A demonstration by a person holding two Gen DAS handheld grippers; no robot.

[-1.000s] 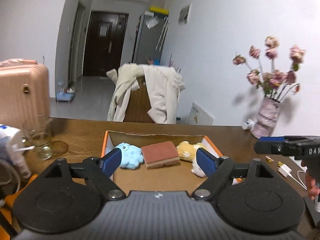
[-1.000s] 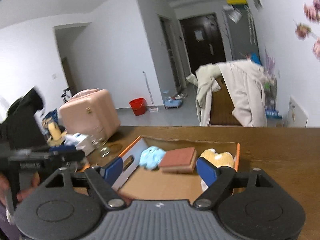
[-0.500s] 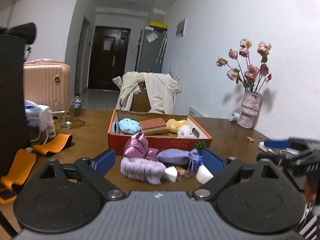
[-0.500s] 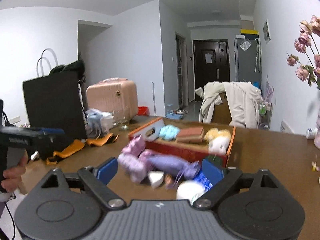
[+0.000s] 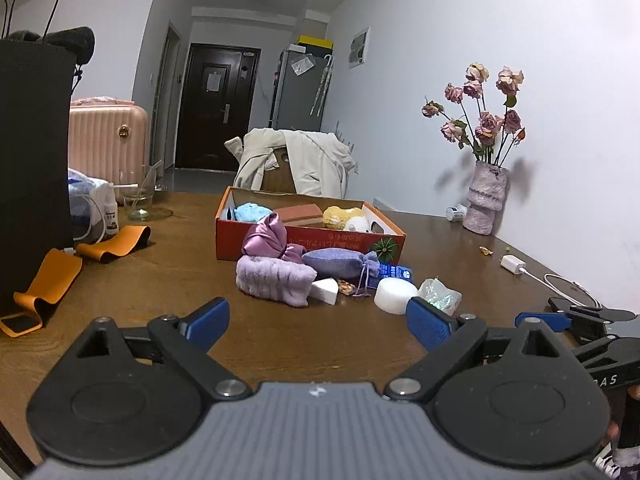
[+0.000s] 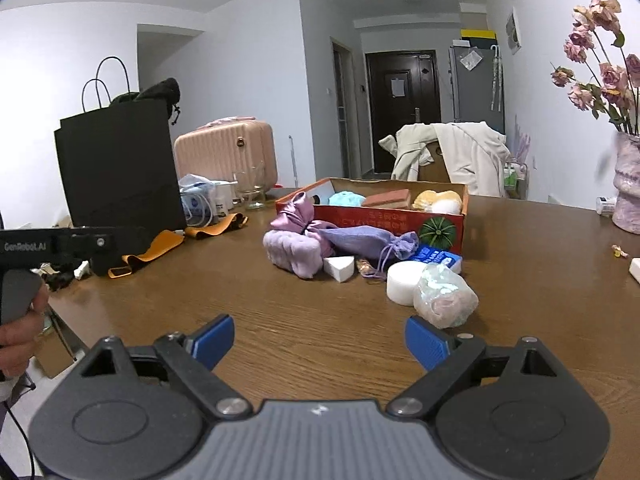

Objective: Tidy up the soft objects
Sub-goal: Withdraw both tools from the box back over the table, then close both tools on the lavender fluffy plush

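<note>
- Brown wooden table (image 5: 168,272) is being shown in a white-walled room, with a dark door (image 5: 216,112) at the far end of a hallway.
- An orange cardboard box (image 5: 308,240) is being seen near the middle of the table; a light blue plush (image 5: 252,212), a reddish-brown sponge block (image 5: 300,213), a yellow plush (image 5: 340,216) and a white plush (image 5: 358,224) are being held inside it.
- Loose soft objects are being seen piled just in front of the box: a pink satin pouch (image 6: 294,216) is resting against its front wall, a fuzzy lilac roll (image 6: 294,254) is lying below the pouch, and a purple drawstring bag (image 6: 368,240) is lying beside both.
- A white wedge sponge (image 6: 339,268), a white round puff (image 6: 404,282) and a clear wrapped bundle (image 6: 444,300) are being seen nearest the cameras, with a blue packet (image 6: 436,258) behind them.
- The left gripper (image 5: 318,324) is being held released above bare table, short of the pile, with nothing between its blue pads (image 5: 210,322).
- The right gripper (image 6: 320,340) is likewise being held spread wide and unloaded, its right pad just short of the wrapped bundle.
- A vase of dried roses (image 5: 486,200) is being seen by the right wall, and a black paper bag (image 6: 120,168), an orange strap (image 6: 152,252) and a glass (image 5: 138,200) at the left.
- A chair draped with a cream jacket (image 5: 300,164) is being seen behind the box.
</note>
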